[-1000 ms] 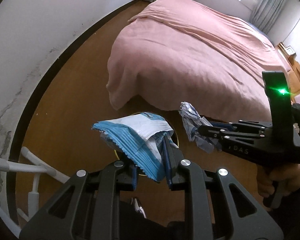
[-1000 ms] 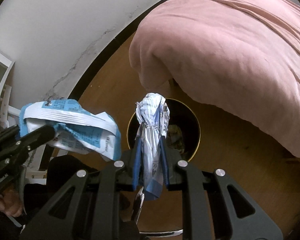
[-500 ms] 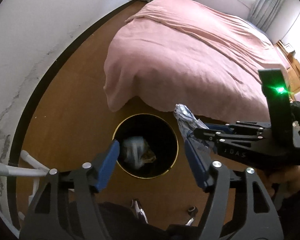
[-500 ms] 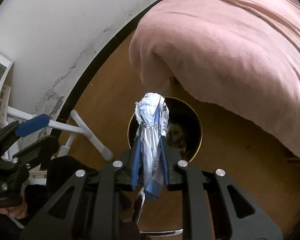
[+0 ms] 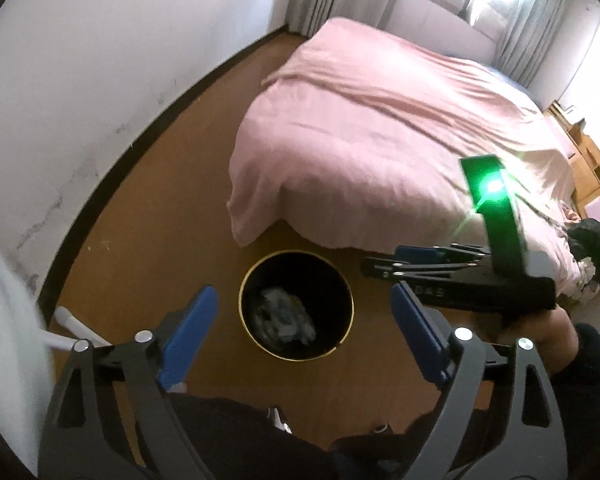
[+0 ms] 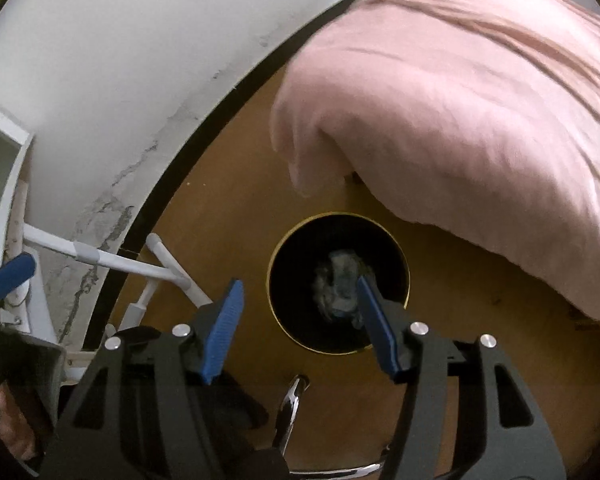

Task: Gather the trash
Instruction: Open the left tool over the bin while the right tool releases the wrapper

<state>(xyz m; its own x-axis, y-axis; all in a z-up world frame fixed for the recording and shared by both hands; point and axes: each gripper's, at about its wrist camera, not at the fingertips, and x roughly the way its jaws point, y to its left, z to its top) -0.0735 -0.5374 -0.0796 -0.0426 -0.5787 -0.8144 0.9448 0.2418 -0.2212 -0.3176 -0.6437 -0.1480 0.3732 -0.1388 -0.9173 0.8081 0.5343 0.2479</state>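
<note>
Hovering both tools over the round black waste bin with the thin gold rim [image 5: 296,276], I read this as the drop step, at its tail end. My left gripper [image 5: 306,332] has just been opening; its blue pads [image 5: 188,334] now stand spread wide, nothing between them. My right gripper [image 6: 300,326] has likewise just been opening; its ribbed blue pads [image 6: 224,326] are parted and bare. In the left view it shows side-on at 3 o'clock of the bin, a green lamp lit on its top.

Trash location: crumpled white-and-blue wrappers [image 5: 284,314] lie at the bottom of the bin. In the right view the same heap [image 6: 338,286] shows blurred, so one piece may not have settled; I cannot tell how many pieces there are.

Surroundings: bin stands on the brown wooden floor [image 5: 160,216], with the bed under a pink blanket [image 5: 380,136] just beyond it at 12 to 1 o'clock. White tubular stand [image 6: 140,266] at 9 o'clock of the bin, against the white wall [image 5: 80,60].

Judgement: both loads released, bin upright. Next move calls for lifting both tools clear of the rim and scanning floor and bed for further litter. None is visible from here. Keep pads parted for the next pick.
</note>
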